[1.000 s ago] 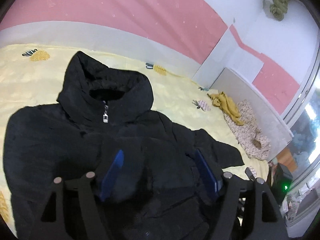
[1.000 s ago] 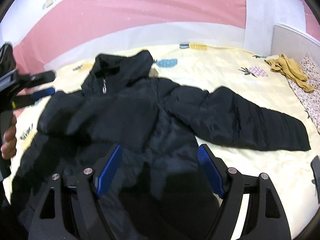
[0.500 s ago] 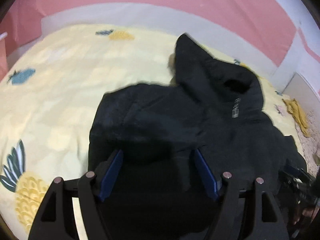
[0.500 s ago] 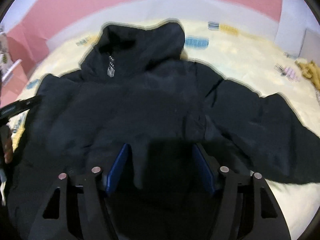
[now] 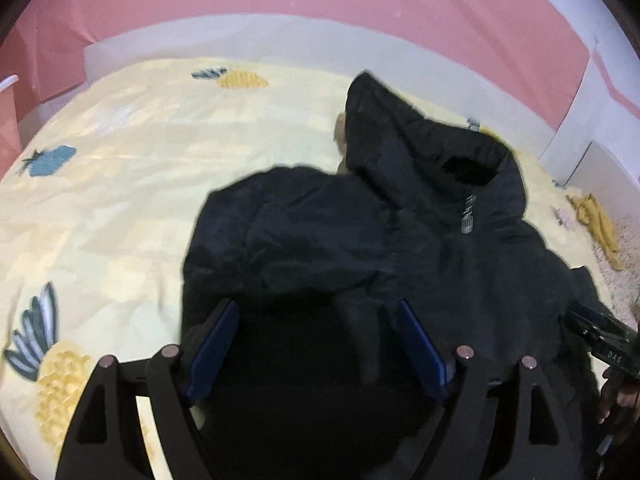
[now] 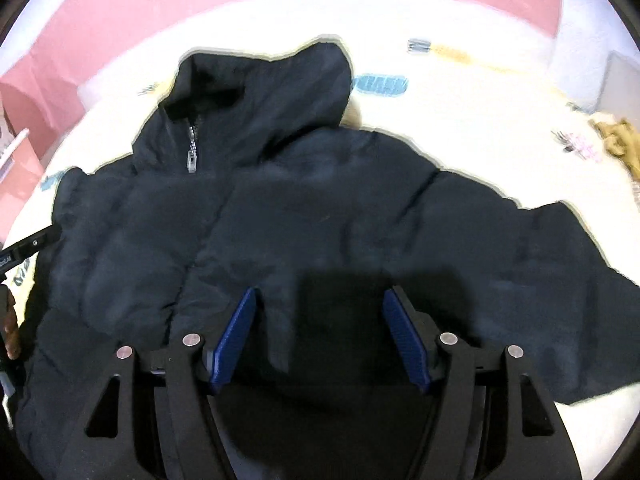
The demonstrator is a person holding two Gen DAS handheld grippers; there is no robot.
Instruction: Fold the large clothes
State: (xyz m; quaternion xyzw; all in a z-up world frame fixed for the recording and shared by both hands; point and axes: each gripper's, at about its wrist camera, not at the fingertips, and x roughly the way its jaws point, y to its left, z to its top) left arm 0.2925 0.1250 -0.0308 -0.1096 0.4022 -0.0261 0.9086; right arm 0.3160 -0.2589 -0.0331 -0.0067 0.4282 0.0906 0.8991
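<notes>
1. Hooded puffer jacket [image 6: 312,208], black, lies front-up on the pineapple-print bedsheet [image 5: 120,152], hood [image 6: 280,80] at 12 o'clock and zipper pull [image 6: 192,160] showing at the collar.
2. Left gripper [image 5: 316,344] hangs over the jacket's near part; its jaws have just been opening wider, padding below them, nothing pinched.
3. Right gripper [image 6: 324,332] hovers over the lower chest panel; its jaws have just narrowed a touch but stand apart, clamping nothing.
4. Step in hand, as I read it: both tools are lining up for the first fold, no grasp yet.
5. Next move likely calls for biting a real edge, a cuff or side seam. The puffy fabric looks slippery and thick, so a shallow pinch could slide off.
6. Right wrist view shows one sleeve [image 6: 540,264] stretched out toward 3 o'clock, which the left view barely catches.
7. Left wrist view shows the other sleeve [image 5: 288,232] already bunched over the chest, open sheet at 9 o'clock, and a mustard cloth [image 5: 596,224] at 3 o'clock.
</notes>
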